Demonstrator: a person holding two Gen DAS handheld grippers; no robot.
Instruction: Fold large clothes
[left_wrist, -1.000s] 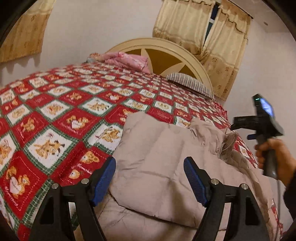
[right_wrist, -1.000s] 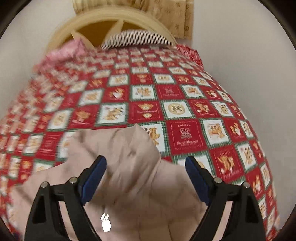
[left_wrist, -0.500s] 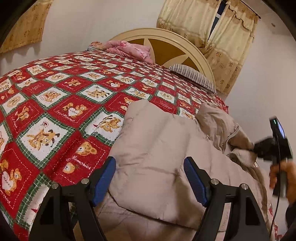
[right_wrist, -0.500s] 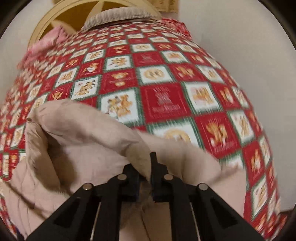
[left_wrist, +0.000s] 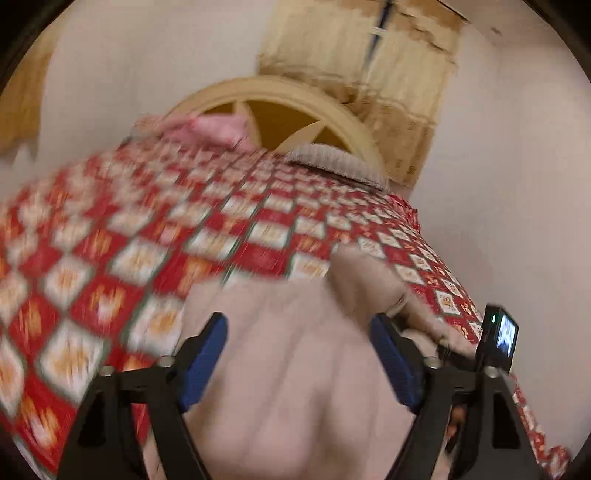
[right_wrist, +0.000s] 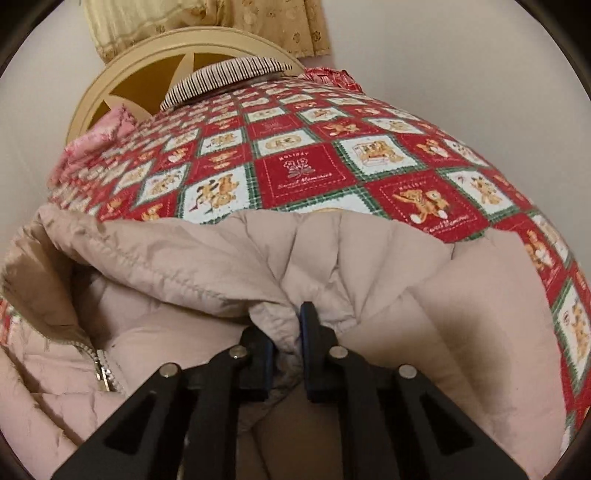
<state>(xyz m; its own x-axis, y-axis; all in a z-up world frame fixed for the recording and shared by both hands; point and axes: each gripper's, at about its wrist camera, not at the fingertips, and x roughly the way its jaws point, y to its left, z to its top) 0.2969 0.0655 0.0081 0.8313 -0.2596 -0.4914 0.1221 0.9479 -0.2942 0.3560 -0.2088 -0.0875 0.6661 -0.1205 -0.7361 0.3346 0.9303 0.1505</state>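
A beige puffer jacket lies on a bed with a red teddy-bear quilt. It also shows in the blurred left wrist view. My right gripper is shut on a fold of the jacket's edge, with the open zipper to its left. My left gripper is open and empty, just above the jacket's flat part. The right gripper's body shows at the right edge of the left wrist view, at the jacket's raised fold.
A striped pillow and a pink blanket lie at the head of the bed against a round cream headboard. A white wall runs close along the bed's right side. Curtains hang behind.
My right gripper stays shut on the jacket fold and has lifted it; the zipper now shows. My left gripper has swung quickly, blurring its view, and stays open over the jacket.
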